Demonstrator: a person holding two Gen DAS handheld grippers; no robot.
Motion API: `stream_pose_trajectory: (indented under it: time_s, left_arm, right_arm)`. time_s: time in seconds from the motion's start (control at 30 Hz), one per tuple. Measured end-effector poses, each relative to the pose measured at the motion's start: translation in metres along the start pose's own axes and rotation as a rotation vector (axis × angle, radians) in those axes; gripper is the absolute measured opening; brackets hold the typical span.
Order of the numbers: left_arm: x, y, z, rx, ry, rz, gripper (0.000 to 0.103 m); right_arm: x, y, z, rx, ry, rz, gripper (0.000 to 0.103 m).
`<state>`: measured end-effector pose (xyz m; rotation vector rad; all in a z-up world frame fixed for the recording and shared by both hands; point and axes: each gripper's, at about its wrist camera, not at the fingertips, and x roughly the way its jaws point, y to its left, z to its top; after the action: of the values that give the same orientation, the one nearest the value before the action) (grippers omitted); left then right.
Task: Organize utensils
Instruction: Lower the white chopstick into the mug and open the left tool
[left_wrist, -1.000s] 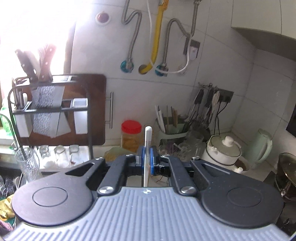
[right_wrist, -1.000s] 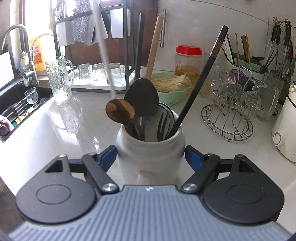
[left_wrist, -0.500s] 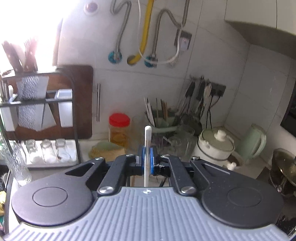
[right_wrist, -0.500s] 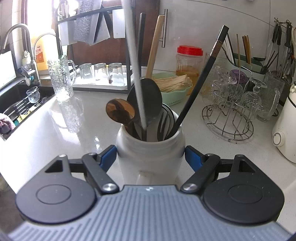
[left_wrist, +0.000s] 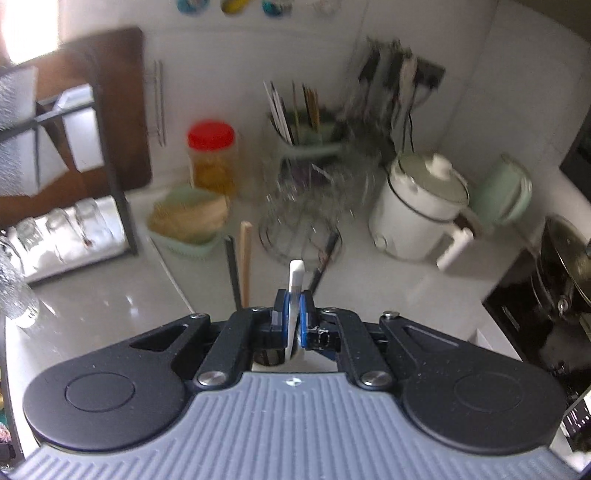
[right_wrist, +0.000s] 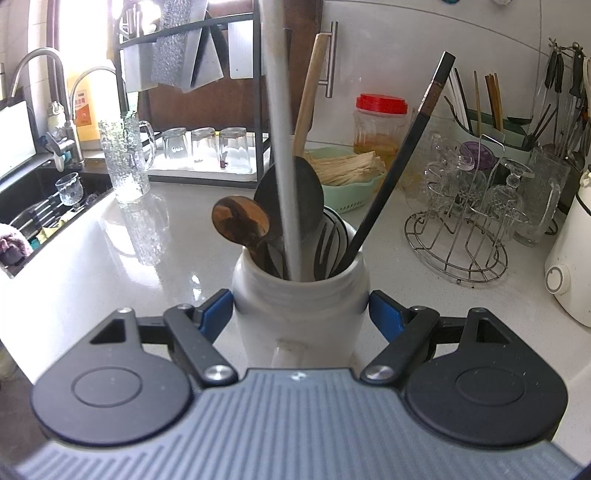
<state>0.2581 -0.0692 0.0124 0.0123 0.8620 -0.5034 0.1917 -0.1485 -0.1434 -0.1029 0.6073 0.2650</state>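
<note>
My left gripper (left_wrist: 293, 314) is shut on the white handle of a utensil (left_wrist: 296, 280), held upright above the jar. In the right wrist view that utensil's grey shaft (right_wrist: 282, 155) runs down from the top edge into the mouth of a white ceramic jar (right_wrist: 301, 302). The jar holds a wooden spoon (right_wrist: 240, 221), a dark spoon (right_wrist: 310, 192), a wooden handle (right_wrist: 310, 92) and a black handle (right_wrist: 399, 158). My right gripper (right_wrist: 301, 314) has a blue pad on each side of the jar, close against it; contact cannot be made out.
On the white counter (right_wrist: 147, 258) stand a green basket (right_wrist: 354, 184), a red-lidded jar (right_wrist: 380, 122), a wire rack of glasses (right_wrist: 476, 206), a white cooker (right_wrist: 572, 266) and a black shelf rack with tumblers (right_wrist: 207, 147). The sink (right_wrist: 37, 206) lies at the left.
My left gripper has tipped downward and lowered the white-handled utensil; its shaft has gone from beside the jar into the jar's mouth. The right gripper and jar have not moved.
</note>
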Motion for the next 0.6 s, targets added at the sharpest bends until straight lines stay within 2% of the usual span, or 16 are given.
stream_pose_trajectory:
  time_s: [0.27, 0.5, 0.6]
  left_arm:
    - [0.029, 0.007, 0.011, -0.035, 0.163, -0.029, 0.006]
    - [0.035, 0.009, 0.019, -0.044, 0.186, -0.030, 0.007]
    - [0.036, 0.010, 0.019, -0.060, 0.189, -0.052, 0.007]
  right_arm:
    - [-0.001, -0.001, 0.001, -0.007, 0.004, 0.009, 0.083]
    - [0.000, -0.002, 0.001, -0.016, 0.006, 0.015, 0.083]
    - [0.000, -0.002, 0.001, -0.015, 0.007, 0.017, 0.083]
